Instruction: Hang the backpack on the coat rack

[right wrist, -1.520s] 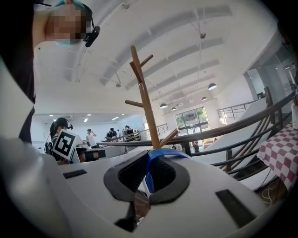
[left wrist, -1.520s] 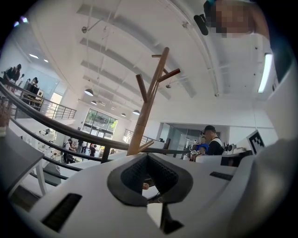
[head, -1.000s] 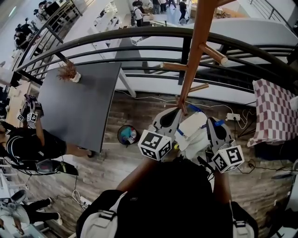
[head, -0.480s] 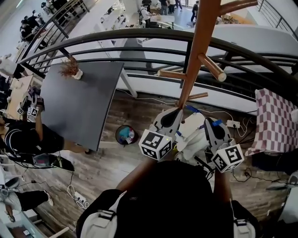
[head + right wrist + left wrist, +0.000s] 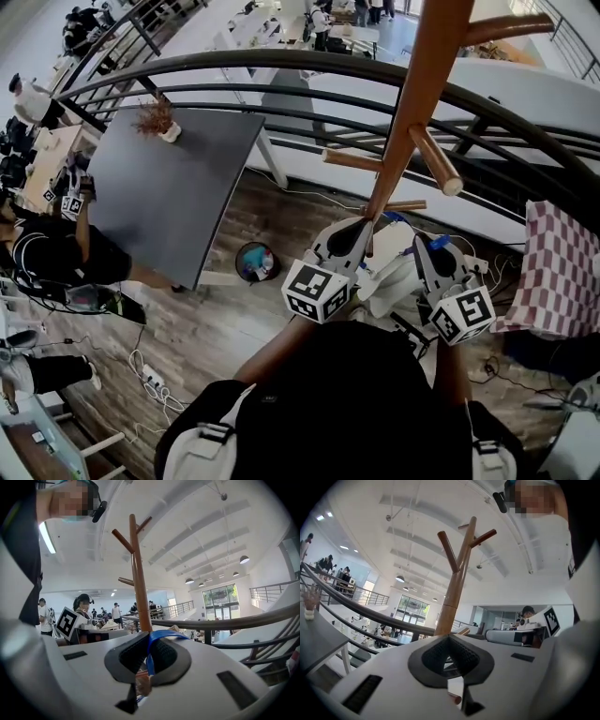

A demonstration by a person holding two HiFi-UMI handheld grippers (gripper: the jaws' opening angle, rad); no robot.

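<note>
Against the frame half a second back, the coat rack (image 5: 414,131) sits further right and looms larger in my head view. The dark table (image 5: 169,197) with its small plant (image 5: 159,120) has slid right too, while both grippers keep almost the same spot in the picture. The left gripper (image 5: 362,225) points its tip at the lower pole, with the right gripper (image 5: 427,249) just beside it. The white backpack (image 5: 389,277) hangs low between them, beneath the pegs and on none of them. Only the right gripper view shows a clear grip: those jaws are closed onto a blue strap (image 5: 149,656) that loops up over the pads. The left gripper view shows its jaws drawn together at the tip, with a pale strip in the slit below (I cannot tell whether that is backpack cloth or something behind). From above I can read neither grip, and most of the backpack is covered by the grippers and the person's dark torso. The head view cuts off the rack's top and hides its foot behind the left gripper, whereas both gripper views show the forked top whole against the ceiling
</note>
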